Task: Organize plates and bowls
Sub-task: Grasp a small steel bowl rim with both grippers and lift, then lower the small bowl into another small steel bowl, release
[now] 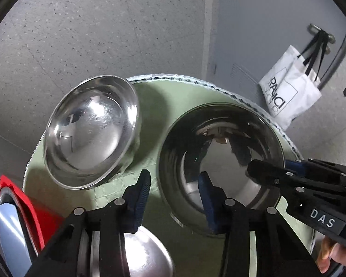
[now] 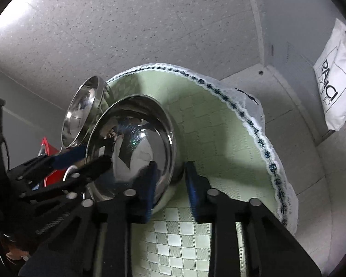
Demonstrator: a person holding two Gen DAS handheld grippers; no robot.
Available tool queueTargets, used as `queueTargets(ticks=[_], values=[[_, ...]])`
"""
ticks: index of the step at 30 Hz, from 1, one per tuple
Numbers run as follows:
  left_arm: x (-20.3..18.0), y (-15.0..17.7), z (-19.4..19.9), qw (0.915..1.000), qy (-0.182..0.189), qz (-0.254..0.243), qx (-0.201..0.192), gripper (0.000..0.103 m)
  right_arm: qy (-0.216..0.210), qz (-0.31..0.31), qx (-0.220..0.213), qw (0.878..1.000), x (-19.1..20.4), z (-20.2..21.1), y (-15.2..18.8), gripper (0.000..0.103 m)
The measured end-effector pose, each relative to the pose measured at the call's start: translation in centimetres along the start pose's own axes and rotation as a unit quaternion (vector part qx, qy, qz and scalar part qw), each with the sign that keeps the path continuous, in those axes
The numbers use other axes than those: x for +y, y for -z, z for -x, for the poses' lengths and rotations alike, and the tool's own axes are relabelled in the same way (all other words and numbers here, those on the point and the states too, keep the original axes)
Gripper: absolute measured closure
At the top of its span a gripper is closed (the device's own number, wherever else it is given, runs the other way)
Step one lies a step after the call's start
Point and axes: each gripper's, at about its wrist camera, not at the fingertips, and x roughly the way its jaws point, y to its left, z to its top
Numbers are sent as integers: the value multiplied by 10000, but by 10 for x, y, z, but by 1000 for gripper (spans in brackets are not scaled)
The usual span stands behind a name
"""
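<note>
A large steel bowl (image 1: 221, 154) (image 2: 136, 147) stands on a round green checked mat (image 1: 150, 106) (image 2: 207, 124). My left gripper (image 1: 175, 198) is open and straddles its near rim, one finger inside and one outside. My right gripper (image 2: 169, 184) is open and straddles the opposite rim; it shows in the left wrist view (image 1: 268, 167) reaching in from the right. A smaller steel bowl (image 1: 92, 133) (image 2: 82, 113) sits to the left on the mat. Another steel dish (image 1: 145, 254) lies below my left gripper.
A red holder with a pale blue plate (image 1: 13, 221) stands at the left edge. A white tote bag (image 1: 290, 90) (image 2: 336, 90) hangs on a door handle at the right. Grey speckled floor surrounds the small table.
</note>
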Motion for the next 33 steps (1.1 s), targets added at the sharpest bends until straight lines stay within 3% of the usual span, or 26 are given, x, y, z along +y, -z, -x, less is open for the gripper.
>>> queueTargets(ticks=[4, 8, 13, 20, 25, 33], values=[[-1, -4, -11, 10000, 43, -15, 82, 80, -24, -90, -40, 9999, -6, 0, 0, 92], [4, -8, -8, 9996, 251, 91, 41, 90, -167, -247, -62, 9995, -15, 2, 3, 93], [15, -13, 22, 9988, 262, 168, -389, 90, -221, -168, -276, 9992, -6, 23, -5, 93], [80, -21, 61, 9946, 114, 669, -787, 90, -412, 354, -487, 9973, 49, 37, -43, 93], [129, -30, 61, 9919, -80, 992, -796, 90, -472, 666, -328, 9961, 88, 10, -71, 93], [162, -32, 33, 9901, -265, 1268, -539, 89, -241, 798, -110, 9965, 112, -36, -90, 93]])
